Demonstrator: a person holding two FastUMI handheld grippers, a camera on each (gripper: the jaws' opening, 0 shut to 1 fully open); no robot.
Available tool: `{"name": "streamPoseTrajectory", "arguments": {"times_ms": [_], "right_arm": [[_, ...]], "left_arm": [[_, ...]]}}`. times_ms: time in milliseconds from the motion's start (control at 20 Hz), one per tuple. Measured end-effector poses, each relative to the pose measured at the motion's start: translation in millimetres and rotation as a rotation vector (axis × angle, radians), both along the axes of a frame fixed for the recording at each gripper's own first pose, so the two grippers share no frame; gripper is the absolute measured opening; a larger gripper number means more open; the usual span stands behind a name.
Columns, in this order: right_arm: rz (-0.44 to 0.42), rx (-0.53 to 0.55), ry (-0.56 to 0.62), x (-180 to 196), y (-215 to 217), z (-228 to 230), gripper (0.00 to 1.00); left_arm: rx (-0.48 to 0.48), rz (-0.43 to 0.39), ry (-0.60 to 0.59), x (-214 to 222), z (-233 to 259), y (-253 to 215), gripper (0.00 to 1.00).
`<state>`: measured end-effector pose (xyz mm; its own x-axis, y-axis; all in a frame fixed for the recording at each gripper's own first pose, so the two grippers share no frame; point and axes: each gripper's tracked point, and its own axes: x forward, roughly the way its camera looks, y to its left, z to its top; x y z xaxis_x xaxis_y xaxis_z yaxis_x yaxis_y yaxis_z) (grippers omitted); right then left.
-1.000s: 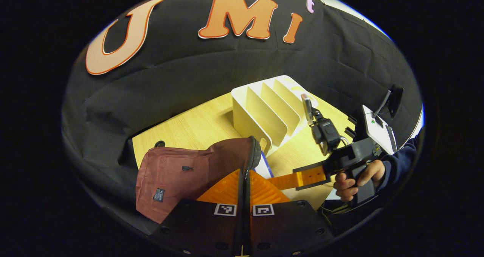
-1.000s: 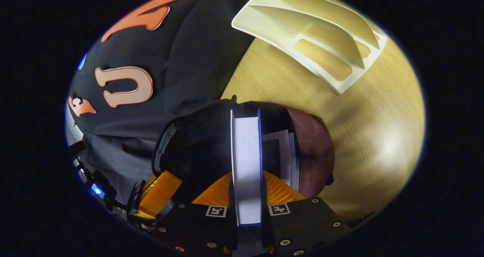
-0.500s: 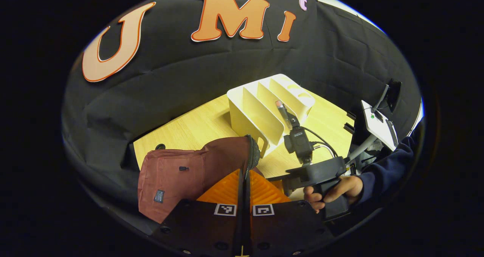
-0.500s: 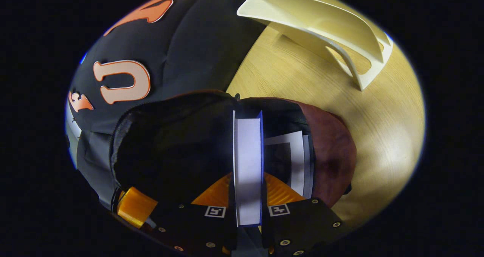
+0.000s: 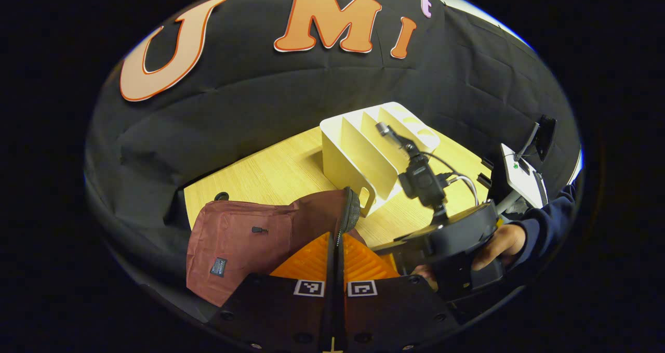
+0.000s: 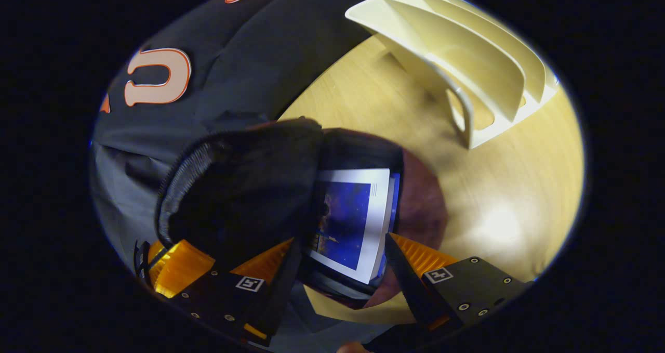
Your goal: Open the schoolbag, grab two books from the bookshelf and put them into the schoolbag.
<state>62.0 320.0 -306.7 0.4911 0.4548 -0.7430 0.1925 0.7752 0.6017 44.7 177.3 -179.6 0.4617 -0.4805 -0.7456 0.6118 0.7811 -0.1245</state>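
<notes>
Wooden table (image 6: pixel 509 197): one schoolbag (image 6: pixel 244 197), two books (image 6: pixel 353 220).

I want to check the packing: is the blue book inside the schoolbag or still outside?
Inside. In the right gripper view the blue book lies within the open schoolbag, free between the open right hand-held gripper.

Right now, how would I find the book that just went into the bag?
Find the wooden table with the cream bookshelf on it. In front of the shelf sits the dark red schoolbag, its mouth open. The book lies inside that opening, between the spread fingers of the right gripper; its starry blue cover with a white border stands out against the bag's black lining.
</notes>
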Motion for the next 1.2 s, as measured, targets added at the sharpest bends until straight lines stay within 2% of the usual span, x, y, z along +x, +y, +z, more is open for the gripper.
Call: {"name": "streamPoseTrajectory", "arguments": {"times_ms": [150,250,450,650,700,750,800,900,950,1000,1100,1200], "right_arm": [[-0.049,-0.031,-0.045,6.1,-37.6,20.0,0.97],[-0.075,-0.088,-0.101,8.9,-62.5,33.3,0.97],[-0.115,-0.211,-0.215,12.0,-109.3,68.0,0.97],[-0.186,-0.299,-0.291,12.1,-149.7,94.0,0.97],[-0.206,-0.326,-0.303,12.2,-160.7,100.2,0.97],[-0.224,-0.351,-0.32,9.5,-174.2,105.8,0.97],[-0.24,-0.377,-0.336,6.7,-186.5,111.3,0.97],[-0.26,-0.427,-0.37,3.8,-205.9,123.8,0.97],[-0.261,-0.452,-0.393,3.3,-213.7,131.9,0.97],[-0.264,-0.485,-0.419,2.7,-223.6,139.9,0.98],[-0.254,-0.541,-0.475,4.6,-240.2,154.3,0.97],[-0.239,-0.582,-0.531,6.6,-255.1,169.8,0.97]], "left_arm": [[-0.003,0.011,0.004,-0.9,-3.3,1.6,0.02],[-0.009,0.007,0.005,-1.5,-5.3,-1.8,0.03],[-0.017,-0.031,-0.013,-9.8,-5.9,-15.3,0.11],[-0.078,-0.077,-0.025,-24.1,-2.7,-43.9,0.31],[-0.088,-0.091,-0.026,-27.4,-2.3,-51.3,0.48],[-0.094,-0.098,-0.028,-29.3,-3.0,-56.0,0.52],[-0.1,-0.1,-0.028,-29.7,-3.8,-61.3,0.6],[-0.117,-0.089,-0.036,-29.4,-1.5,-72.7,0.67],[-0.125,-0.079,-0.05,-27.8,3.3,-77.9,0.75],[-0.13,-0.065,-0.066,-23.9,7.4,-83.6,0.87],[-0.139,-0.031,-0.098,-19.8,17.7,-95.9,0.96],[-0.139,0.022,-0.15,-13.5,29.9,-108.8,0.98]]}}
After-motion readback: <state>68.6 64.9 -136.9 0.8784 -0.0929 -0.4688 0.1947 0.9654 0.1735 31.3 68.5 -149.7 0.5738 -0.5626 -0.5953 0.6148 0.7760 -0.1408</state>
